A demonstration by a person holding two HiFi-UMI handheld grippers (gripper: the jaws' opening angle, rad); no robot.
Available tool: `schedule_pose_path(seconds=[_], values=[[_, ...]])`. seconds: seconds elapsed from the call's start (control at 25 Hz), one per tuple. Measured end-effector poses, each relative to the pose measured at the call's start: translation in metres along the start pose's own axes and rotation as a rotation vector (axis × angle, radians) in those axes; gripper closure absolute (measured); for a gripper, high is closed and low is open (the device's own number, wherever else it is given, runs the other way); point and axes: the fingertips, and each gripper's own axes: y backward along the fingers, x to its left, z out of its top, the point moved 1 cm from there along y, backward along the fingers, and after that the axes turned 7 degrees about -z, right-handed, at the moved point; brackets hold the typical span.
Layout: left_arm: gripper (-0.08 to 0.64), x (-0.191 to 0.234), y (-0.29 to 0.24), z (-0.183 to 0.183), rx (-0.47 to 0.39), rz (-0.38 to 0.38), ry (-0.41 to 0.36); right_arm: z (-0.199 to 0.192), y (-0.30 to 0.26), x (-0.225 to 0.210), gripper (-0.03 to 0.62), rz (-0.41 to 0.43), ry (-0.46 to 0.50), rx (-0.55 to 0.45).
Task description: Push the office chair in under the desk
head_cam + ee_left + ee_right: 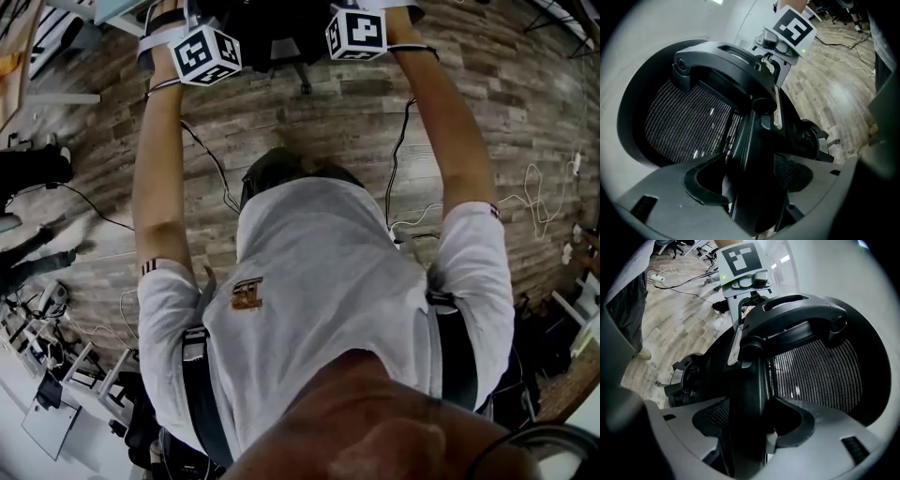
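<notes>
Black office chair (717, 61) frame clamped in both my grippers, chair dead ahead of me.
My left gripper (750, 187) and right gripper (745, 427) each pinch an upright frame bar (750, 140) behind the mesh back (811, 371). The bar's long axis runs up between the jaws. Both hands are equally near, arms out straight. I judge the push goes forward, away from me, across the plank floor (356, 122). Head view cuts the chair off at its top edge. I can't identify the desk in any view, so the gap to it is unknown.

The black mesh-backed office chair (689, 122) stands, apparently upright, on the wooden floor (834, 93).
</notes>
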Motion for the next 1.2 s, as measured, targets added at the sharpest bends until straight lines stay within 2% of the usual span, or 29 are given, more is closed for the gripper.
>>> schedule_pose_path(seconds=[0.48,1.2], values=[[0.232,0.05,-0.074,-0.028,-0.049,0.011,-0.007,-0.02,-0.092,-0.02,0.334,-0.005,-0.011,0.05],[0.232,0.11,-0.165,-0.065,-0.076,-0.016,-0.007,-0.043,-0.206,-0.044,0.334,0.004,-0.012,0.137]])
